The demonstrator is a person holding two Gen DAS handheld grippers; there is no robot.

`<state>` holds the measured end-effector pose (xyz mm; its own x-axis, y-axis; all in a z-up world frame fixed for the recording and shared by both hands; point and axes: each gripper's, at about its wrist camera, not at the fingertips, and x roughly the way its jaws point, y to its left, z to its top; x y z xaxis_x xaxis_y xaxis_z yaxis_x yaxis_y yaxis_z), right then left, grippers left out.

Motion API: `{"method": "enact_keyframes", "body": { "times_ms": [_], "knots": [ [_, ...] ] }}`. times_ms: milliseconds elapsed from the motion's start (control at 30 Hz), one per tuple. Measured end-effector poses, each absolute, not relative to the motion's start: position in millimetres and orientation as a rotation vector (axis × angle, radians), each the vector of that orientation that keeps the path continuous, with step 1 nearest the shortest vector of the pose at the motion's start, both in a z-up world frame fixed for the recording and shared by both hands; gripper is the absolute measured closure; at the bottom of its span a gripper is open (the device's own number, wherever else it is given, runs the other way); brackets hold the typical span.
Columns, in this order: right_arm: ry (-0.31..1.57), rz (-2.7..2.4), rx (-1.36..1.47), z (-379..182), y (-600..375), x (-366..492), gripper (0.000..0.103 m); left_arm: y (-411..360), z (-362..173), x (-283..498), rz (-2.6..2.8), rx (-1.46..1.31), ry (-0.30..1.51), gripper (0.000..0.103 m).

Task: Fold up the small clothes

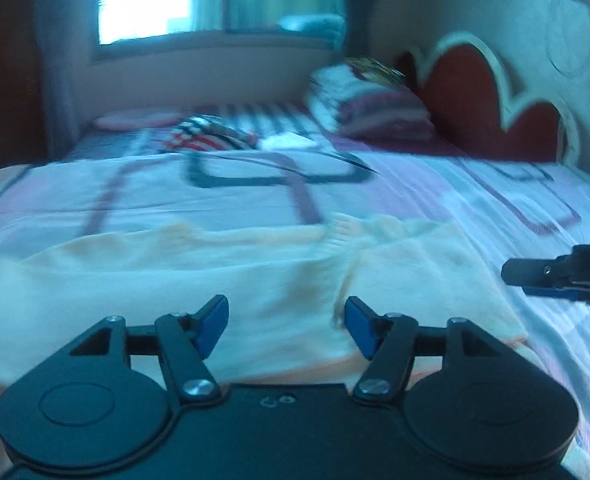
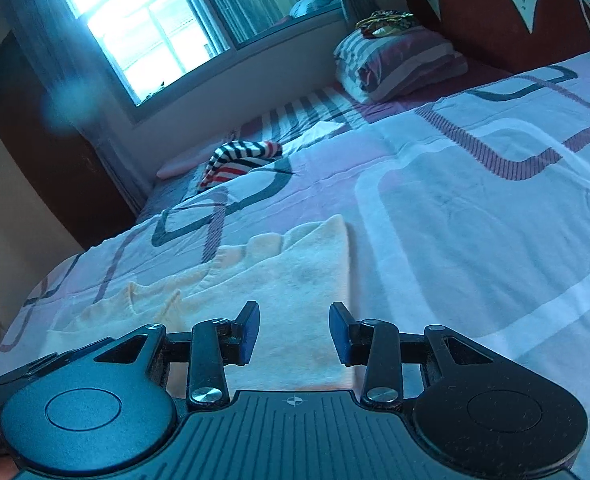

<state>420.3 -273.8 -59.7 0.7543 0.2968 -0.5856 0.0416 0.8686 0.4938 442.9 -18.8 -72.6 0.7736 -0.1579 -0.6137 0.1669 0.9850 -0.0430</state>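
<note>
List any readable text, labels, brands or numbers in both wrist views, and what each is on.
No readable text in either view.
Left gripper body: small embossed marks, not legible.
Right gripper body: a crosshair symbol only, no letters.
Headboard rim: small tick marks along the white edge, too small to read.
Bedspread, cream knit garment, striped cloth: patterns only, no print.

A bed (image 2: 475,208) is carrying everything, its cover patterned with rounded squares. A cream knitted garment (image 2: 279,280) is lying flat on the near part of it. Beyond the garment, a striped cloth (image 2: 239,160) is lying crumpled, and farther still a folded striped pile (image 2: 399,64) is sitting by the headboard (image 2: 487,12).
</note>
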Motion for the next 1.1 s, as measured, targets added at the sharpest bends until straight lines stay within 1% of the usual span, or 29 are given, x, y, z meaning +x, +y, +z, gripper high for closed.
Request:
{"method": "enact_keyframes", "body": {
  "times_ms": [33, 67, 200, 267, 333, 500, 533, 567, 600, 633, 667, 733, 933, 1000, 1067, 1100],
  "knots": [
    [0.709, 0.166, 0.511, -61.2, -266.7, 424.2, 0.04, 1.2, -68.8, 432.4, -0.129, -0.006, 0.649, 0.04],
    [0.715, 0.187, 0.507, -62.7, -258.5, 427.8, 0.039, 18.9, -67.1, 423.2, -0.081, -0.019, 0.637, 0.039],
    [0.745, 0.256, 0.508, -70.9, -227.2, 438.9, 0.039, 91.2, -67.5, 393.6, 0.092, -0.078, 0.648, 0.039],
    [0.769, 0.258, 0.49, -75.4, -212.5, 443.2, 0.039, 114.1, -72.3, 390.5, 0.134, -0.106, 0.684, 0.039],
    [0.808, 0.233, 0.463, -81.7, -198.9, 448.0, 0.039, 128.5, -75.9, 392.3, 0.144, -0.132, 0.712, 0.039],
    [0.815, 0.223, 0.452, -83.4, -188.2, 453.0, 0.039, 132.6, -84.4, 408.1, 0.091, -0.167, 0.743, 0.039],
    [0.815, 0.225, 0.446, -83.2, -186.4, 454.6, 0.044, 131.8, -86.1, 411.3, 0.091, -0.164, 0.737, 0.039],
    [0.817, 0.233, 0.438, -83.6, -184.1, 455.9, 0.053, 131.9, -88.6, 414.4, 0.092, -0.156, 0.739, 0.039],
    [0.83, 0.239, 0.427, -84.3, -181.1, 460.2, 0.073, 131.9, -90.7, 417.9, 0.098, -0.143, 0.747, 0.039],
    [0.836, 0.243, 0.415, -85.2, -177.9, 463.1, 0.083, 132.1, -92.8, 419.7, 0.104, -0.127, 0.751, 0.039],
    [0.834, 0.247, 0.404, -85.4, -174.2, 466.1, 0.084, 132.4, -93.5, 421.0, 0.106, -0.116, 0.755, 0.039],
    [0.82, 0.258, 0.386, -83.8, -170.7, 468.3, 0.096, 132.8, -94.4, 423.9, 0.099, -0.1, 0.774, 0.04],
    [0.679, 0.199, 0.356, -57.4, -189.8, 454.1, 0.097, 132.0, -96.5, 422.9, 0.085, -0.062, 0.785, 0.042],
    [0.641, 0.136, 0.364, -52.2, -211.0, 445.2, 0.097, 133.8, -94.5, 422.5, 0.082, -0.072, 0.788, 0.049],
    [0.673, 0.122, 0.366, -57.5, -225.3, 443.9, 0.097, 134.0, -91.7, 421.6, 0.062, -0.086, 0.788, 0.067],
    [0.692, 0.125, 0.365, -60.7, -229.4, 444.4, 0.097, 133.2, -91.1, 421.3, 0.052, -0.087, 0.788, 0.071]
  ]
}}
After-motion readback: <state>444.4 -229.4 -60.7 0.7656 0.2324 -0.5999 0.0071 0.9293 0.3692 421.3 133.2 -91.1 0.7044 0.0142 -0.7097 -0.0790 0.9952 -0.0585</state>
